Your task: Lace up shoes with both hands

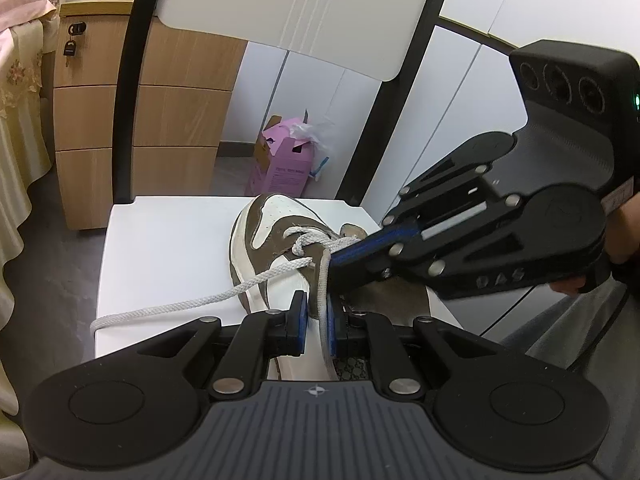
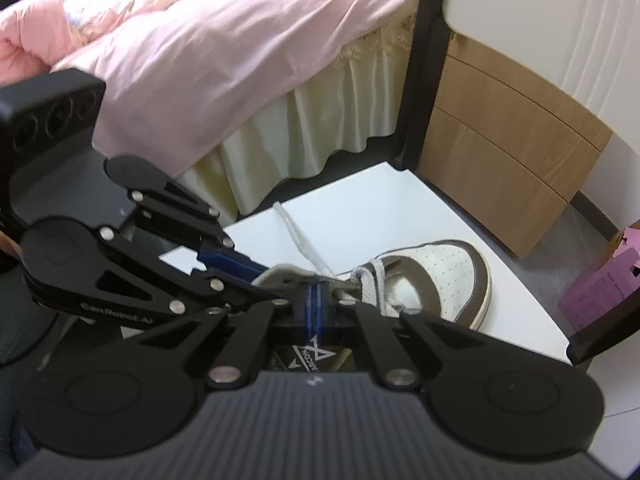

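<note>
- Left wrist view shows a brown-and-white sneaker (image 1: 272, 240) lying on the white seat (image 1: 168, 248) of a chair, toe pointing away from the camera toward the chair's white backrest (image 1: 304, 12).
- A white shoelace (image 1: 200, 298) trails from the sneaker's eyelets across the seat to the seat's left edge; another flat strand of it drops from the eyelets toward the camera.
- The left gripper (image 1: 317, 322) sits just on the near side of the sneaker, its blue pads clenched on that flat strand, which runs up between them.
- The right gripper (image 1: 334, 254) reaches in from the right of the sneaker, its tips pressed together at the laces over the tongue; whether they pinch a strand cannot be told from here.
- In the right wrist view the right gripper (image 2: 314, 300) has its blue pads fully together at the sneaker's (image 2: 448, 276) throat, with the left gripper (image 2: 256, 270) just beside it.
- Beyond the sneaker and chair stand a wooden drawer cabinet (image 1: 100, 120) and a pink carton (image 1: 282, 160) on the floor; a bed with pink bedding (image 2: 224, 52) lies behind.
</note>
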A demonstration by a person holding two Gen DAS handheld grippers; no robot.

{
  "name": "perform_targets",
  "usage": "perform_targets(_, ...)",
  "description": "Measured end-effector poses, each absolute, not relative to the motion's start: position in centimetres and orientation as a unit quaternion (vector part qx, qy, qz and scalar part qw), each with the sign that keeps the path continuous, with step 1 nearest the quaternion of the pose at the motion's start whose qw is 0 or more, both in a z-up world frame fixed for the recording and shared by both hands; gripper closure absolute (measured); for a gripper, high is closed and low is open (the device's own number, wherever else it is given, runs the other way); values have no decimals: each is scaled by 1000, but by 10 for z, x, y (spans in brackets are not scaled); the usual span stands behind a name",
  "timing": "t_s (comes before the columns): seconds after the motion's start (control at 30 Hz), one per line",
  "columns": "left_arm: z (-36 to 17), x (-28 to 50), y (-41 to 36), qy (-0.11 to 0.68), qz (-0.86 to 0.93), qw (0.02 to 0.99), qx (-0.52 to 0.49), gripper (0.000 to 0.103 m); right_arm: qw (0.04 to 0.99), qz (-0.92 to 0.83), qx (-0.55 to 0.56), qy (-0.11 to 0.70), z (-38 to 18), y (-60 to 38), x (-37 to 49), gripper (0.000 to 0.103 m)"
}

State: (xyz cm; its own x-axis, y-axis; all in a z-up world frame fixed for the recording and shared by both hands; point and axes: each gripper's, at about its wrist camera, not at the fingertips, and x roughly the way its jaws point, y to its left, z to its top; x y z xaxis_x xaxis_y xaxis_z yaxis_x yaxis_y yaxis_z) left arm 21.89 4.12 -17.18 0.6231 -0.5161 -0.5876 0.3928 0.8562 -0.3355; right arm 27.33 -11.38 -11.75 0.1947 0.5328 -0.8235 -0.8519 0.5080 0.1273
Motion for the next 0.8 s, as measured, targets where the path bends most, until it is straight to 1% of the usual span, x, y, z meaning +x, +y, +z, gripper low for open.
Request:
perform_targets(0.27,-173,219,42,353,-255,895,-92,91,754,467,-187,422,-118,-116,271,100)
perform_targets(0.47,-174,220,43,353,-257,895,-94,91,760,468,-192,408,-116,-120,271,97)
perform_targets(0.5,-174,220,43,354,-257,894,-95,91,762,467,-194,405,-115,-121,270,92)
perform_targets(0.53,-174,220,42,354,-258,894,-94,91,764,465,-196,402,-114,-122,270,80)
perform_targets(0.6,-174,219,41,353,-258,895,-91,91,768,465,-205,390,-111,-123,268,67)
perform_targets(0.8,-174,219,42,353,-259,894,-91,91,764,472,-230,375,-106,-124,264,67)
